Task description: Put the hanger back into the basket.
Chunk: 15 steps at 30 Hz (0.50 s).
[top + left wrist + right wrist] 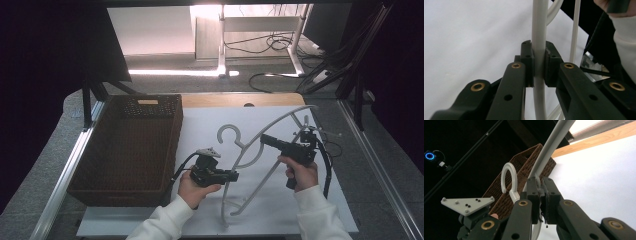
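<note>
The left gripper (234, 175) sits low on the white table top (200, 122), its jaws pointing rightward in the high view and clamped on the white clothes hanger (260, 150). In the left gripper view the two pads (527, 60) press from either side on a pale round bar of the hanger (539, 37), which runs straight up between them (a second, thinner bar (575, 30) stands just beside it, to the right). To the left of that hand, a dark woven basket (130, 145) rests on the table, its near corner close to the sleeve.

The hanger is raised off the table at a slant between the two hands, its hook (227, 132) curling toward the basket and its long curved arm sweeping up toward the far right.

The right gripper (263, 138) points leftward, held higher than the left one, and its jaws are closed tight on the hanger near the neck. The right gripper view shows the pads (534, 186) pinching the hanger (549, 145) just beside the hook (509, 178), with the basket (524, 162) behind and the left gripper (470, 206) with its grey three-cornered plate at lower left. A black cable (327, 165) loops down from the right gripper past the wrist.
</note>
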Tool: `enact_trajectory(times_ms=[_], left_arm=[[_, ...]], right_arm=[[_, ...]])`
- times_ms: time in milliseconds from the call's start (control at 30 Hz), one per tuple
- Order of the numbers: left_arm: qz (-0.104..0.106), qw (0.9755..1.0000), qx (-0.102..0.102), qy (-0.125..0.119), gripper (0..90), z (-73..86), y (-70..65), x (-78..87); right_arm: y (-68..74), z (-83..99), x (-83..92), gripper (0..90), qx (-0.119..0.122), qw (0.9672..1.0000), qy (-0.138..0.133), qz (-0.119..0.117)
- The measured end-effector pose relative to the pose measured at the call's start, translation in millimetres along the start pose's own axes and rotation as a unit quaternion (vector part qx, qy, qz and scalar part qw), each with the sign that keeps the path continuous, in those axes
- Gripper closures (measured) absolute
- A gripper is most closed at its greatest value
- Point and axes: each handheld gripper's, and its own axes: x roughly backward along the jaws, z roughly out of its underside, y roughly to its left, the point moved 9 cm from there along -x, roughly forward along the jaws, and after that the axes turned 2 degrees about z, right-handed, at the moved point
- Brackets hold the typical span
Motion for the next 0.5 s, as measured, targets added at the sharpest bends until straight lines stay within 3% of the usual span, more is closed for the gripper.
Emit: enact_trajectory(times_ms=[500], left_arm=[[-0.009,0.9994,0.007,-0.031,82.1,-6.4,4.2,16.0]], right_arm=[[-5.9,2.2,-1.5,83.6,0.006,0.9999,0.002,0.011]])
